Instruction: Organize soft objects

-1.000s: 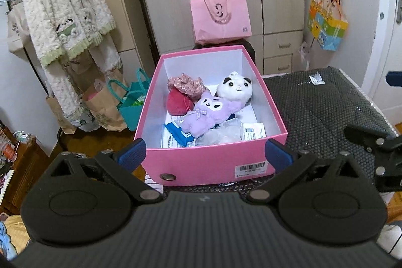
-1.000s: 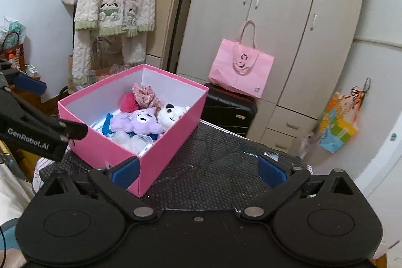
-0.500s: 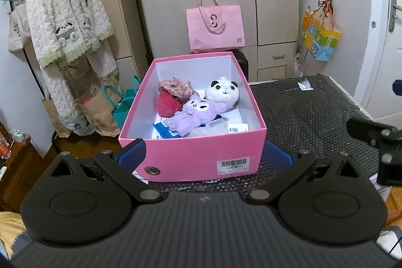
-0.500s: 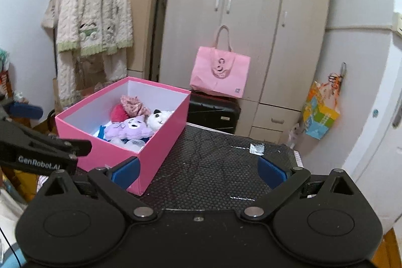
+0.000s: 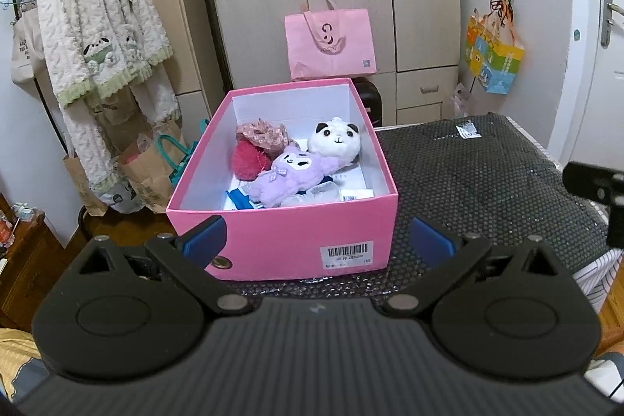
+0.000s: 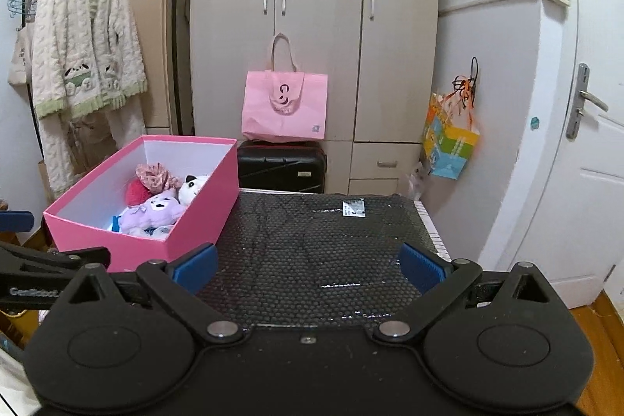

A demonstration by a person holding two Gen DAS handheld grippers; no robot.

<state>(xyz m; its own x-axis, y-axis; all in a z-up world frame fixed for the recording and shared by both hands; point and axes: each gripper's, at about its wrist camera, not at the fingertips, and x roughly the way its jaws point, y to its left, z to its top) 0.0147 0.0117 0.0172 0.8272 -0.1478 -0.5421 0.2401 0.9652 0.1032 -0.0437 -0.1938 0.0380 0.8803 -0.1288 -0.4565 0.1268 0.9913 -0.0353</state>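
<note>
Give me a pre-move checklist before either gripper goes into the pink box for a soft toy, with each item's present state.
1. Left gripper open and empty: ok.
2. Right gripper open and empty: ok.
3. Pink box uncovered, interior reachable from above: ok.
4. Purple plush on top of the pile, not buried: ok.
5. Panda plush clear of the purple one: not ok, they touch.
6. Black mat beside the box free for setting things down: ok, only a small packet at its far edge.

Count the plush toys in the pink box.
2. The white panda plush lies toward the far right of the pink box; the purple plush lies in the middle, just in front of it. Others may be hidden underneath.
</note>
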